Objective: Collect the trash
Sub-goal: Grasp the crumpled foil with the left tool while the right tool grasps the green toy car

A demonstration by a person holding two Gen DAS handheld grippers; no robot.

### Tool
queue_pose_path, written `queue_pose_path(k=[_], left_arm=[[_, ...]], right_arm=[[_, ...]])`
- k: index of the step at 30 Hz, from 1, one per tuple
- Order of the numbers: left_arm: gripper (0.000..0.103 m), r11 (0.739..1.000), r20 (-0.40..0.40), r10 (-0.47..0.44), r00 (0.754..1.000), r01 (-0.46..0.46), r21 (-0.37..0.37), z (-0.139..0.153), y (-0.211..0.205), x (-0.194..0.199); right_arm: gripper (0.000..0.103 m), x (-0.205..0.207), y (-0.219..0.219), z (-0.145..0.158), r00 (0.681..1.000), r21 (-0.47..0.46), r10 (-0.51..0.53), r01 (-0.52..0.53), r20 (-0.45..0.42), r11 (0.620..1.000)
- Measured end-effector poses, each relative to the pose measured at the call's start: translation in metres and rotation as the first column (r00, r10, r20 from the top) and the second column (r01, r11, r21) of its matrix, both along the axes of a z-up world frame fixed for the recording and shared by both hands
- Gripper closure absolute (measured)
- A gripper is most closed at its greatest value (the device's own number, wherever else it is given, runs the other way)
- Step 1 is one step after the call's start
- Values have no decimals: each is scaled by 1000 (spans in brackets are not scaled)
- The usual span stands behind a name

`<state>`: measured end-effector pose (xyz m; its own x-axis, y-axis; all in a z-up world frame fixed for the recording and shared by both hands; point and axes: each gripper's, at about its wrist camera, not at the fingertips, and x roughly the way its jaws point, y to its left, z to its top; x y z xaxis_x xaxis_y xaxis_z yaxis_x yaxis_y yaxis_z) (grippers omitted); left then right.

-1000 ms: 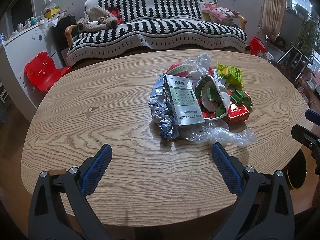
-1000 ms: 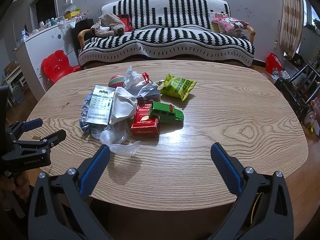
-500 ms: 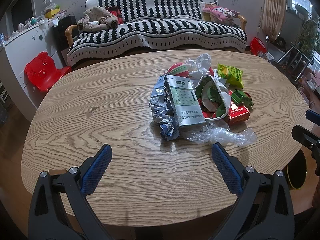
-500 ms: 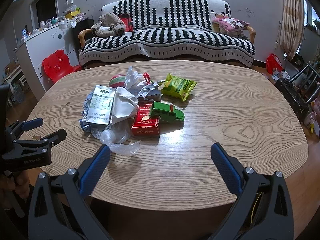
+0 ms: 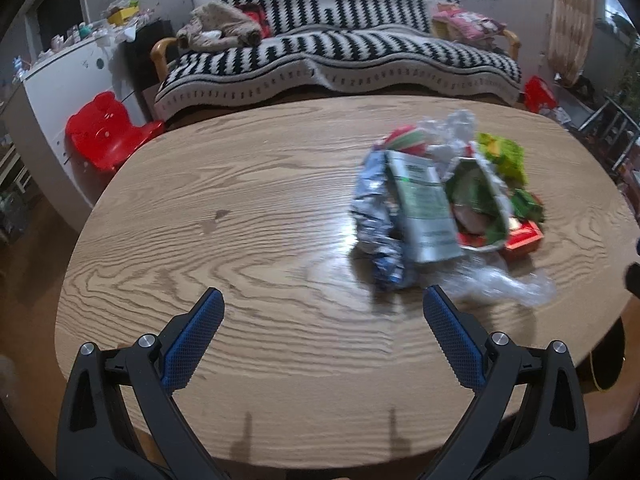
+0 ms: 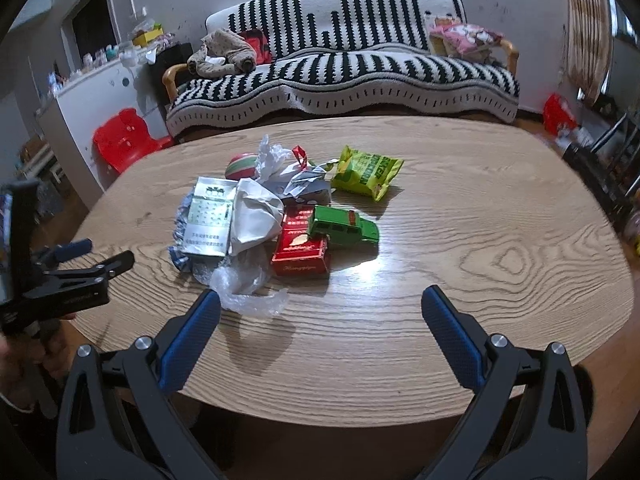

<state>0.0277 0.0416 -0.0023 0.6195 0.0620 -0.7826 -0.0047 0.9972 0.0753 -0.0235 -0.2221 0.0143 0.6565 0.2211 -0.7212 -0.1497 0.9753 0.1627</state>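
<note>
Shifted since the earlier frame: left view has swung leftward, so the trash pile sits further right in it and blurs; right view is nearly unchanged.

Left tongs [image 5: 323,307]: spread wide, holding nothing, hovering over the near edge of the counter [image 5: 224,240], the right blue pad just short of the clear plastic film [image 5: 500,282].

Right tongs [image 6: 320,308]: spread wide, holding nothing, the left blue pad close beside the same film.

Trash pile, near the middle of the wooden oval counter, items touching or overlapping:
- clear plastic film, nearest edge of the pile;
- red cigarette pack [image 6: 302,250], flat, behind the film;
- silver-green carton [image 6: 208,216], flat, resting on crumpled foil wrapper [image 5: 376,216];
- white crumpled paper [image 6: 256,216], between carton and red pack;
- green toy car [image 6: 344,227], against the red pack's right side;
- yellow-green snack bag [image 6: 366,172], behind the car, just apart;
- red-and-green striped ball [image 6: 241,165], at the far left of the pile.

Beyond the counter: black-and-white striped sofa [image 6: 344,68]; red child's chair [image 6: 124,140] at left.
</note>
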Motion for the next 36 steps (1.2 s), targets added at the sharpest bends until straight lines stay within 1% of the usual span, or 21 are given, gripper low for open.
queue_pose_path(k=[1, 5, 7, 8, 11, 13, 15, 17, 20, 23, 26, 27, 28, 29, 30, 31, 32, 33, 36], left_arm=[[6, 1000, -5, -3, 1000, 3, 2, -1, 2, 6], [6, 998, -37, -66, 997, 67, 8, -14, 0, 35], [6, 996, -76, -90, 993, 87, -37, -24, -2, 53], [6, 995, -84, -91, 992, 87, -47, -28, -3, 58], [6, 995, -78, -94, 993, 90, -46, -39, -6, 76], [6, 993, -81, -105, 991, 100, -65, -44, -7, 84], [6, 991, -77, -107, 991, 100, -84, -48, -7, 91], [6, 990, -71, -115, 991, 108, -91, -50, -10, 96], [6, 988, -46, -132, 990, 128, -89, -54, -15, 100], [8, 979, -20, -173, 985, 170, -111, -54, -20, 103], [20, 964, -5, -214, 977, 211, -163, -55, -21, 107], [29, 958, -8, -226, 974, 221, -182, -55, -21, 107], [43, 951, -12, -240, 971, 232, -203, -55, -22, 108], [51, 943, -23, -256, 966, 244, -226, -53, -22, 107], [66, 942, -33, -259, 965, 245, -228, -52, -22, 105], [76, 944, -39, -253, 967, 238, -229, -48, -20, 103], [76, 940, -38, -248, 968, 231, -252, -43, -16, 100], [79, 932, -30, -248, 968, 230, -280, -38, -12, 98], [81, 932, -4, -221, 975, 210, -296, -26, -1, 89]], right_arm=[[6, 4, -1, 0, 1000, 7, -2, 2, -5, 1000], [6, 22, -6, -6, 1000, 7, -17, 17, -12, 1000], [6, 33, -9, -9, 1000, 2, -24, 24, -14, 1000], [6, 42, -11, -13, 999, -5, -33, 33, -16, 999], [6, 65, -20, -25, 997, -40, -72, 71, -24, 997], [6, 80, -27, -35, 995, -31, -91, 89, -37, 996], [6, 94, -30, -47, 995, 19, -78, 80, -61, 997], [6, 104, -26, -54, 996, 45, -55, 59, -75, 997], [6, 116, -17, -64, 995, 18, -41, 43, -92, 999], [6, 124, -13, -72, 994, 9, -35, 36, -108, 999], [6, 129, -14, -79, 991, 2, -43, 43, -127, 999], [14, 130, -15, -79, 991, 1, -47, 47, -128, 999], [22, 130, -16, -79, 991, 3, -50, 51, -128, 999], [34, 129, -17, -79, 990, 9, -52, 54, -133, 998], [38, 129, -18, -79, 989, 14, -53, 56, -140, 998], [42, 128, -19, -77, 990, 17, -48, 51, -134, 999], [48, 126, -18, -73, 992, 3, -49, 49, -121, 999], [48, 124, -17, -71, 992, -5, -49, 49, -115, 999], [48, 121, -16, -65, 994, 2, -39, 39, -104, 999]])
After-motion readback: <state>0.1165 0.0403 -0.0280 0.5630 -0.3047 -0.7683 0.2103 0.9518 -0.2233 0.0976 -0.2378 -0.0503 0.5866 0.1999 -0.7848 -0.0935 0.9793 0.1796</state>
